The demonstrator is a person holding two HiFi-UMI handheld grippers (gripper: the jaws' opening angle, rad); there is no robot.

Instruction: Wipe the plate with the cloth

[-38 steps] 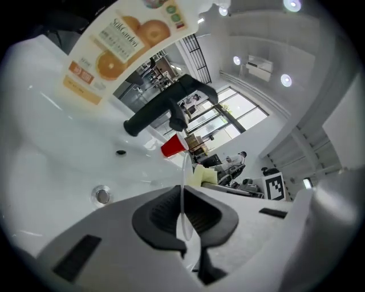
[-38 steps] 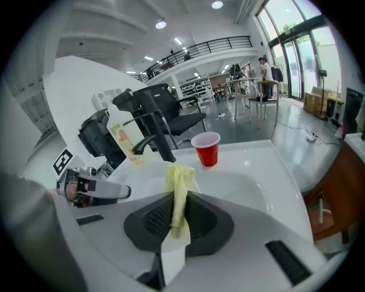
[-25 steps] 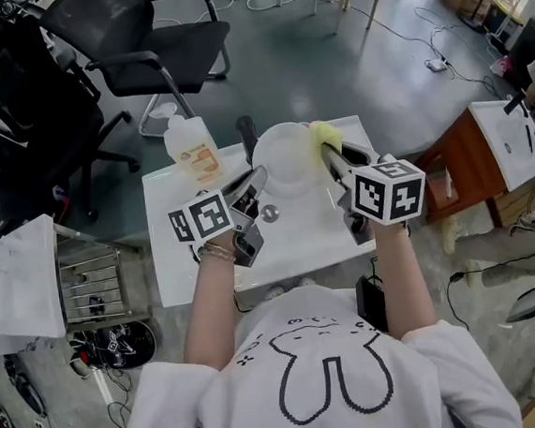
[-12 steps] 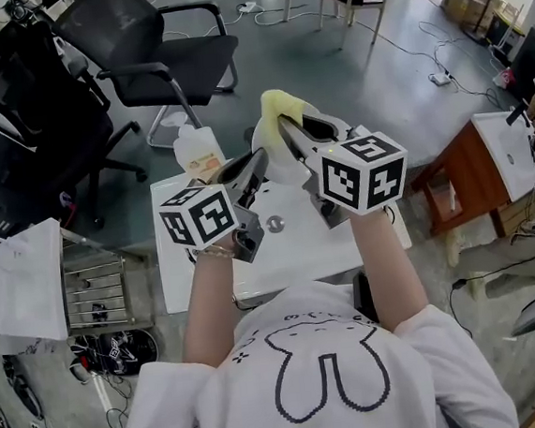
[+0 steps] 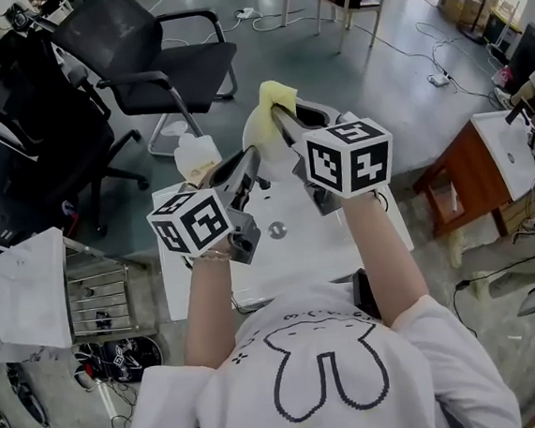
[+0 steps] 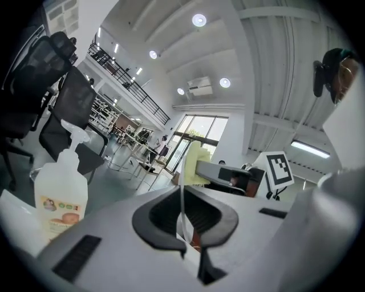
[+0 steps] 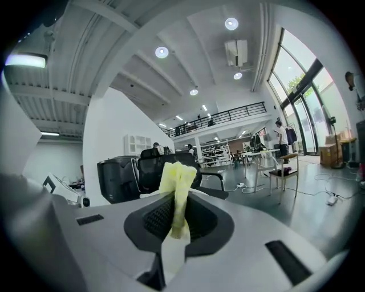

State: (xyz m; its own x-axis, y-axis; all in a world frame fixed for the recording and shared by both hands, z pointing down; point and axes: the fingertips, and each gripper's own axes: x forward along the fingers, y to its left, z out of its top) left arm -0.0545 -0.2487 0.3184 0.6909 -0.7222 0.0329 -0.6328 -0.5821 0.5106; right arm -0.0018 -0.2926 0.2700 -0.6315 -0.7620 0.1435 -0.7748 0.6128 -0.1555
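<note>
L gripper (image 6: 183,219) jaws pinch plate (image 5: 266,145) rim. R gripper (image 7: 174,225) jaws clamp yellow cloth (image 7: 177,177), both above tabletop's (image 5: 331,240) far edge. 1 bottle (image 5: 196,156) at far-left corner.

The cloth (image 5: 276,94) in the right gripper (image 5: 278,115) is pale yellow. The plate (image 5: 257,136) in the left gripper (image 5: 249,159) is white. Both grippers are grey with black pads (image 7: 155,219), and each carries a white cube (image 5: 349,156) with black square markers. Below them the counter (image 5: 317,241) is glossy white. Left of the left gripper, the bottle (image 5: 194,156) is translucent white with an orange label. Beyond it the chair (image 5: 153,55) is black. The shirt (image 5: 396,375) is white with a black pixelled rabbit outline.
</note>
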